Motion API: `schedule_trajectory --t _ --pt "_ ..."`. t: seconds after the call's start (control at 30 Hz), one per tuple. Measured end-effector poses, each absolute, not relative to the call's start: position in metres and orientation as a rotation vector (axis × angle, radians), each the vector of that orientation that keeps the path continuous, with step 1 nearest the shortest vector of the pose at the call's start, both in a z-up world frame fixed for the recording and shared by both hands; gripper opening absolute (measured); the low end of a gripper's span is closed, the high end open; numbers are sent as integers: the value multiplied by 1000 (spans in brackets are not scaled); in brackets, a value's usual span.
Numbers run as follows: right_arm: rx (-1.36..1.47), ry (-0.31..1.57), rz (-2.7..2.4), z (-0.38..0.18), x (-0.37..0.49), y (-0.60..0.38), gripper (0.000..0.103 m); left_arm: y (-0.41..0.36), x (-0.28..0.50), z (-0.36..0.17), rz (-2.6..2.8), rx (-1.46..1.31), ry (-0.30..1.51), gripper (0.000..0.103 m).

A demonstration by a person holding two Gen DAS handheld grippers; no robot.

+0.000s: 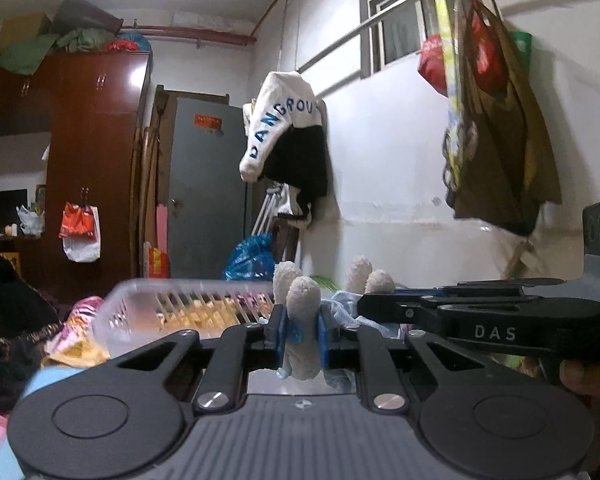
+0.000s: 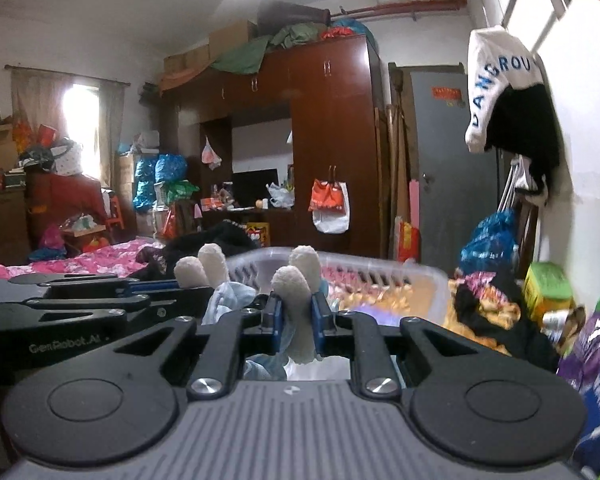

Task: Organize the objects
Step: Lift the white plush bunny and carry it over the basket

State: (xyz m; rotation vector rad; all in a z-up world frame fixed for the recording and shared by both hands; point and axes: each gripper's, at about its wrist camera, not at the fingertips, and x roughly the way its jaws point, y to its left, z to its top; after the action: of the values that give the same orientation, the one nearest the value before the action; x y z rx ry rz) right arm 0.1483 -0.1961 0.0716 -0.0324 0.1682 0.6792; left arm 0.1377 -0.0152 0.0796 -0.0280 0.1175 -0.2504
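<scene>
Both jaws clamp one plush toy, its pale limbs pointing upward.

My left wrist camera sits low behind its own fingers, very close to them, facing the white wall with the hanging white sweater and grey door. My right wrist camera, equally low and near, faces further left into the room toward the brown wardrobe. Both views share the clear plastic basket, sweater, door and wardrobe.
</scene>
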Motion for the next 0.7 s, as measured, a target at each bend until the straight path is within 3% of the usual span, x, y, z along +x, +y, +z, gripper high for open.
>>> schedule_trajectory --t 0.3,0.7 --pt "-24 252 656 100 226 -157 17 15 226 139 -189 -73 209 19" --pt "-62 428 605 59 275 -120 17 42 296 103 -136 -9 367 19"
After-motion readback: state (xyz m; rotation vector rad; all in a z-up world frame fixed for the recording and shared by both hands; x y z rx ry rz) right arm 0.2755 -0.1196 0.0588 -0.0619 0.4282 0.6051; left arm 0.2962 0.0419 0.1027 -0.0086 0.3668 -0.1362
